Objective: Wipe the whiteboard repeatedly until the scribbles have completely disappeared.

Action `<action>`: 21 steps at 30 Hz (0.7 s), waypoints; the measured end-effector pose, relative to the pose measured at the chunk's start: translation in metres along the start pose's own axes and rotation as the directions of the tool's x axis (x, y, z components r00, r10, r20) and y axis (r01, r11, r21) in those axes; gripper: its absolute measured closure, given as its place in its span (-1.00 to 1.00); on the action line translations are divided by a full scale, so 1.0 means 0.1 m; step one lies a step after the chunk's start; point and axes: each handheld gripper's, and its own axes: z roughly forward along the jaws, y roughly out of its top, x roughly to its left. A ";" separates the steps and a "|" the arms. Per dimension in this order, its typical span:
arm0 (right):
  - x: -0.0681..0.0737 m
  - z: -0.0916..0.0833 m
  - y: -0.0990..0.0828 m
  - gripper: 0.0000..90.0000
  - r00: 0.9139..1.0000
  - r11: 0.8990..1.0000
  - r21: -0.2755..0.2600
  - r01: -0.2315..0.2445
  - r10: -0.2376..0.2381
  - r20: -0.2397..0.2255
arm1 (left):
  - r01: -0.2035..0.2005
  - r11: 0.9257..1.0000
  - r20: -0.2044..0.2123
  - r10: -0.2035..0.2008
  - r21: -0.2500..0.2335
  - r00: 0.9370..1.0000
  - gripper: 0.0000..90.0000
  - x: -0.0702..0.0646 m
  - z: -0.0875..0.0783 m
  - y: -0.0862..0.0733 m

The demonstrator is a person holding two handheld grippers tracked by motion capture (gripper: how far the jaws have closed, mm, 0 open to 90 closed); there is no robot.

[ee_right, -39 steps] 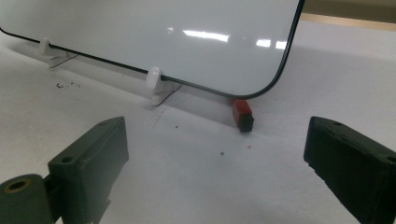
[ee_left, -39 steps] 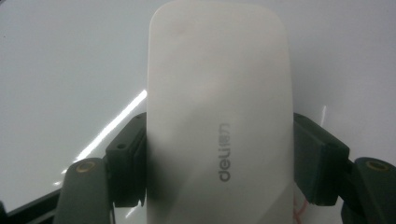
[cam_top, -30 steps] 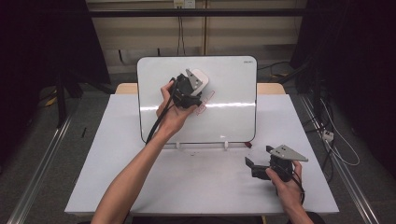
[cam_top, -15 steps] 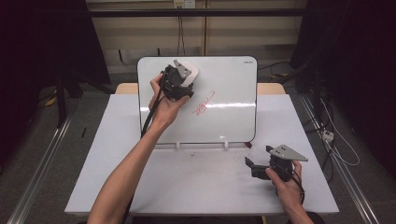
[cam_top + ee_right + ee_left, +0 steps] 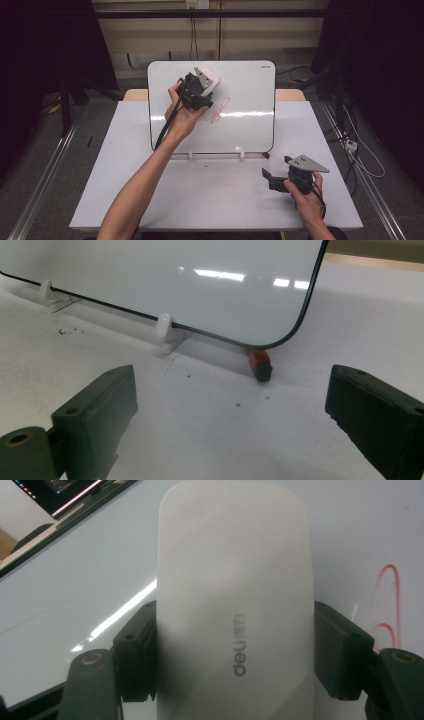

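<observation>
The eraser [image 5: 232,605] is a smooth, off-white plastic block with rounded corners and a long rounded back, and it bears a small grey "deli" logo printed along its length. Faint angled facets show on its lower half in the left gripper view. The left gripper [image 5: 200,90] is clamped on it: the two black jaws press against its long sides, one on each side, and the person's left hand [image 5: 182,117] holds the gripper up against the whiteboard [image 5: 250,130].

In the high view the eraser [image 5: 207,79] lies against the upper left part of the whiteboard's face, not far below its top edge. Just to its right and a little lower, red marker strokes [image 5: 218,112] run across the middle of the board; in the left gripper view the red strokes [image 5: 390,605] sit just beside the right jaw.

The whiteboard stands tilted on small white clips [image 5: 163,325] near the far edge of the desk [image 5: 125,200].

Near the desk's front right corner the right gripper [image 5: 280,175] rests in the person's right hand [image 5: 305,197], its jaws standing wide apart with nothing between them. Beyond them a small red and black piece [image 5: 261,365] lies on the desk by the whiteboard's lower corner.
</observation>
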 end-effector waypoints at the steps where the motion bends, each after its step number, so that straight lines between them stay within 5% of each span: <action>1: 0.00 0.00 0.00 -0.85 1.000 1.000 -0.001 0.001 -0.001 0.000 | -0.011 1.000 0.001 0.011 0.000 1.000 -0.32 -0.04 0.01 0.01; 10: 0.00 -0.01 0.00 -0.86 1.000 1.000 -0.004 0.003 -0.003 -0.004 | -0.107 0.994 0.021 0.106 0.007 0.994 -0.31 -0.30 0.03 -0.02; 21: 0.01 -0.01 0.00 -0.86 1.000 1.000 -0.004 0.004 -0.004 -0.004 | -0.147 0.989 0.045 0.146 0.020 0.988 -0.31 -0.41 0.04 -0.07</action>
